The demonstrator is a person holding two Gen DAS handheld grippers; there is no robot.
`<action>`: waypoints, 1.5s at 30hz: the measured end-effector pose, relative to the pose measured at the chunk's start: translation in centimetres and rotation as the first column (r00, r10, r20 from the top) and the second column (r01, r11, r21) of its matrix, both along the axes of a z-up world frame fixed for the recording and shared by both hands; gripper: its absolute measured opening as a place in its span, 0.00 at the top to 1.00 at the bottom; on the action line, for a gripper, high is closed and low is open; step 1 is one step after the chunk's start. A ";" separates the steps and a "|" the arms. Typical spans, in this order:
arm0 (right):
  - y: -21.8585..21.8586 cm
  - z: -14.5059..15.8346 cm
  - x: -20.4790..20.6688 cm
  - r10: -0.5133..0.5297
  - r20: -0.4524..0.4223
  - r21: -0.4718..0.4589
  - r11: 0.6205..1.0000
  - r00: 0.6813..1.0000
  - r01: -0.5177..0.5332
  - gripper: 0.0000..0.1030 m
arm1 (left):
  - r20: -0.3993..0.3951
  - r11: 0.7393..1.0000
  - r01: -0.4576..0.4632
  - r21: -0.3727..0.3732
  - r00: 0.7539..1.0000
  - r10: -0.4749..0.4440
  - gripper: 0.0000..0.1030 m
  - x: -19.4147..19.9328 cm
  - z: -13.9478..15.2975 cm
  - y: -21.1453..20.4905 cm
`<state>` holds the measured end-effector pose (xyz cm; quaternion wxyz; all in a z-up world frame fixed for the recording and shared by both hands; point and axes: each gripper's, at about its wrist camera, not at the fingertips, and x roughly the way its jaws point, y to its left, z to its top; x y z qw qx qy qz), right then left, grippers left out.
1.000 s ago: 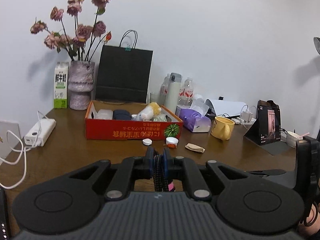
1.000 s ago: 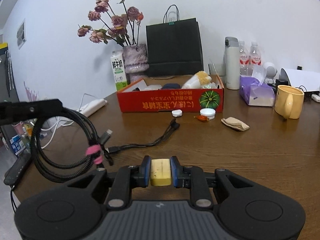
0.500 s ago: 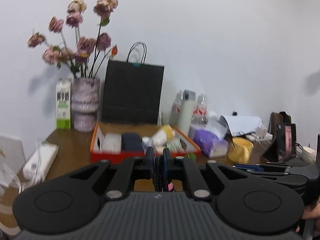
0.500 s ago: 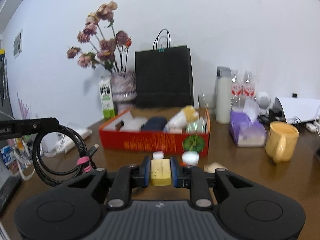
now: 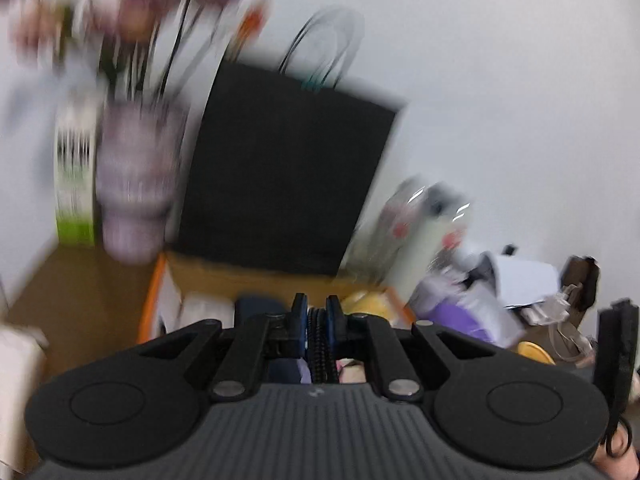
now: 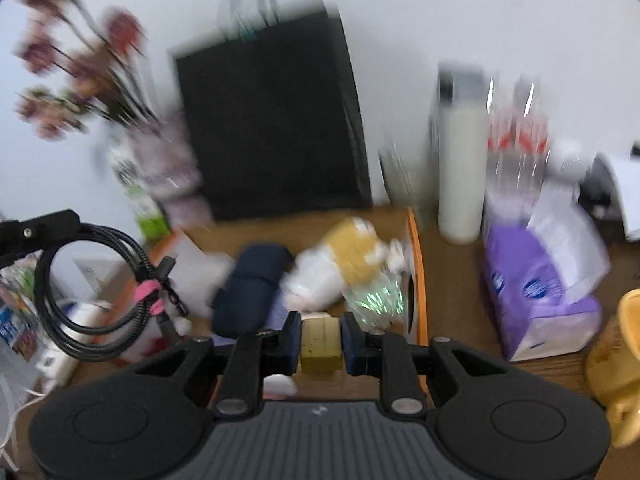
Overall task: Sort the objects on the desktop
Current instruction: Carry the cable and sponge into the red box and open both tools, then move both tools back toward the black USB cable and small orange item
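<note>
My left gripper is shut on a coiled black braided cable; in the right wrist view the coil hangs below it at the left, tied with a pink band. My right gripper is shut on a small yellow block. Both grippers are over the near side of the orange cardboard box, which holds a dark blue pouch, a white and yellow plush toy and a clear wrapped item. Both views are blurred by motion.
Behind the box stand a black paper bag, a vase of dried flowers and a milk carton. To the right are a white flask, water bottles, a purple tissue pack and a yellow mug.
Both grippers have moved forward from the table's front area to over the orange box, still holding the cable and the yellow block. The views have become blurred.
</note>
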<state>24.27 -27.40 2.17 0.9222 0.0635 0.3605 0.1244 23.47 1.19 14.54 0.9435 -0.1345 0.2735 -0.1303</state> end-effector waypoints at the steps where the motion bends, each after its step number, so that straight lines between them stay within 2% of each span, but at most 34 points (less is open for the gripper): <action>1: 0.1 -0.8 1.3 -0.014 -0.029 -0.008 1.000 0.999 0.014 0.81 | -0.058 1.000 0.009 0.002 0.998 -0.008 0.90 2.0 -1.5 -0.2; 2: 0.6 -1.8 2.8 -0.024 -0.063 -0.033 0.999 0.998 0.022 0.81 | -0.115 0.999 0.027 0.018 0.993 -0.025 0.90 4.0 -3.2 -0.6; 3: 0.8 -2.6 3.7 -0.029 -0.085 -0.053 0.998 0.996 0.024 0.81 | -0.161 0.997 0.032 0.065 0.987 -0.021 0.90 5.3 -4.7 -1.1; 5: 1.4 -4.5 5.2 -0.049 -0.139 -0.088 0.995 0.989 0.037 0.81 | -0.199 0.982 0.038 0.185 0.980 -0.001 0.86 6.4 -6.5 -2.1; 6: 1.7 -5.3 5.8 -0.054 -0.151 -0.108 0.993 0.987 0.038 0.82 | -0.192 0.974 0.038 0.225 0.981 0.007 0.74 6.2 -6.9 -2.5; 7: 2.2 -5.4 5.8 -0.047 -0.122 -0.133 0.991 0.991 0.030 0.78 | -0.172 0.970 0.015 0.245 0.985 0.029 0.53 5.7 -7.1 -2.5; 8: 2.6 -5.7 6.0 -0.052 -0.117 -0.168 0.985 0.992 0.032 0.67 | -0.135 0.966 -0.020 0.257 0.989 0.057 0.45 4.9 -7.0 -2.5; 9: 2.8 -5.7 6.1 -0.062 -0.118 -0.182 0.983 0.991 0.039 0.55 | -0.105 0.966 -0.057 0.254 0.991 0.086 0.39 4.0 -6.8 -2.4; 11: 2.6 -5.4 5.8 -0.057 -0.097 -0.141 0.989 0.994 0.044 0.48 | -0.083 0.970 -0.089 0.225 0.990 0.110 0.37 2.5 -6.5 -2.2; 15: 1.9 -4.4 4.6 -0.068 -0.084 -0.077 0.995 0.994 0.062 0.48 | -0.068 0.970 -0.174 0.171 0.980 0.188 0.20 -1.1 -5.6 -2.2; 17: 1.8 -3.8 3.5 -0.059 -0.080 -0.077 0.996 0.995 0.053 0.47 | -0.022 0.976 -0.171 0.138 0.984 0.176 0.19 -3.2 -4.6 -2.2; 19: 1.8 -3.4 2.0 -0.056 -0.063 -0.083 0.995 0.996 0.051 0.43 | 0.010 0.979 -0.148 0.137 0.989 0.148 0.10 -5.5 -4.0 -2.3; 23: 1.8 -2.0 -2.1 -0.049 -0.024 -0.083 0.995 0.999 0.047 0.40 | 0.030 0.979 -0.122 0.166 0.993 0.119 0.05 -9.0 -3.4 -2.3; 29: 2.1 -1.1 -10.5 -0.011 0.097 -0.084 0.996 0.995 0.019 0.26 | 0.056 0.982 -0.073 0.172 0.996 0.064 0.00 -15.1 -4.4 -1.8; 32: 2.3 -2.3 -14.9 0.015 0.141 -0.097 0.995 0.990 -0.001 0.21 | 0.027 0.983 -0.044 0.176 0.999 0.040 0.00 -17.9 -6.2 -1.8; 36: 2.0 -5.1 -19.5 0.019 0.096 -0.066 0.998 0.995 -0.013 0.21 | 0.001 0.983 -0.016 0.184 1.000 0.016 0.00 -21.6 -8.4 -1.8; 40: 1.4 -7.3 -23.8 0.013 0.079 -0.021 1.000 0.997 -0.011 0.21 | -0.029 0.981 0.080 0.175 0.997 -0.076 0.00 -24.9 -10.2 -1.3; 43: 0.9 -9.0 -26.5 0.017 0.070 0.034 0.999 0.997 -0.020 0.21 | 0.014 0.982 0.066 0.175 0.998 -0.069 0.00 -27.3 -11.0 -0.9; 45: 1.3 -9.6 -28.1 0.030 0.090 0.015 0.999 0.995 -0.032 0.21 | 0.018 0.984 0.030 0.177 0.999 -0.034 0.00 -28.6 -11.5 -0.7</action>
